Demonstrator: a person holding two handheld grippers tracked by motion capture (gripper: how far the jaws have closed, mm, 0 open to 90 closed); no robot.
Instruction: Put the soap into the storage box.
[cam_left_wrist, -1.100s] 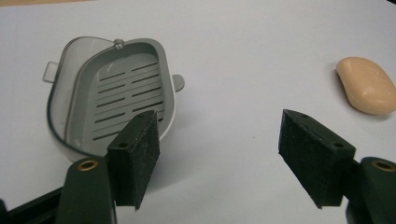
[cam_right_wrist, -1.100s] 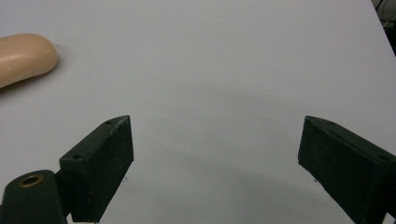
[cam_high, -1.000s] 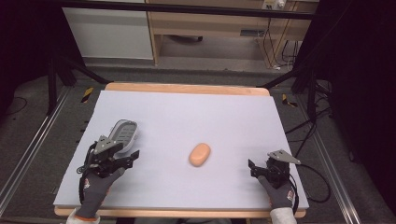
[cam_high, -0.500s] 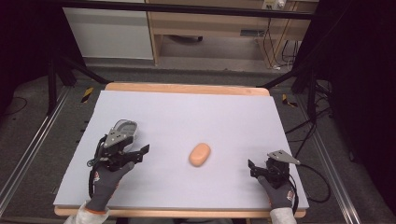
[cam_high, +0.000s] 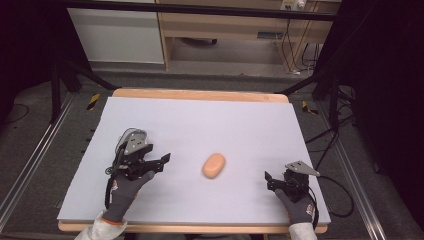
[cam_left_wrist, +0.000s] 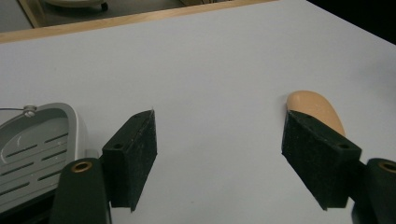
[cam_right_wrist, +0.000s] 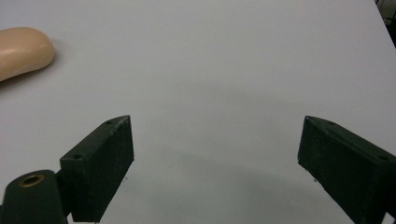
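The peach-coloured oval lump (cam_high: 214, 165) lies loose on the tabletop (cam_high: 200, 120), a little below the middle of the high view, and neither tool touches it. The left tool (cam_high: 159, 163) sits at the lower left of that view with its jaws spread wide and empty, pointing right toward the lump. Its own view has the lump at the right edge (cam_left_wrist: 315, 112), partly hidden behind the right-hand jaw, so the aim is off to one side. A second ago this tool was lower and further left in the high view; it has since slid up and rightward, closing much of the gap, though the two are still apart. That reads as the start of a reach for a grasp. The right tool (cam_high: 270, 180) rests at the lower right, jaws likewise spread and holding nothing, and has not moved. Its view places the lump at the upper left corner (cam_right_wrist: 21, 49). A grey slotted plate (cam_left_wrist: 32, 149) shows at the lower left of the left gripper view.
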